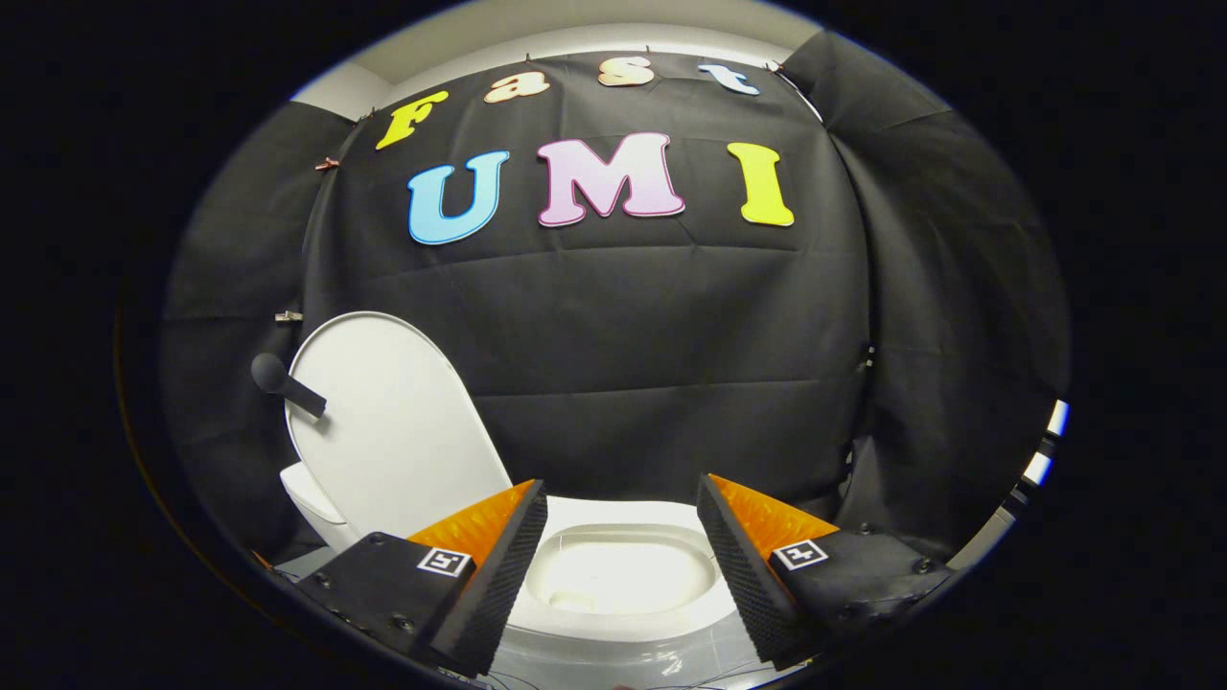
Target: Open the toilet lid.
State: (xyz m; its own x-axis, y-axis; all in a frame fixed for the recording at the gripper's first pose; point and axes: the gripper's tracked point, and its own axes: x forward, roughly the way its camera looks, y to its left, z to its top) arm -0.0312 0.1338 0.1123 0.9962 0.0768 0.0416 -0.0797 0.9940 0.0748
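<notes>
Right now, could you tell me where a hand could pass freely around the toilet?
Free: between the open gripper fingers, above the bowl, and beside the raised lid against the black cloth. Crowded: by the lid's handle.

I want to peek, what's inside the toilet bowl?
The toilet bowl looks white and bare inside, seen between the open gripper fingers. The lid stands raised beside it. The bowl's bottom and near edge are hidden by its rim.
</notes>
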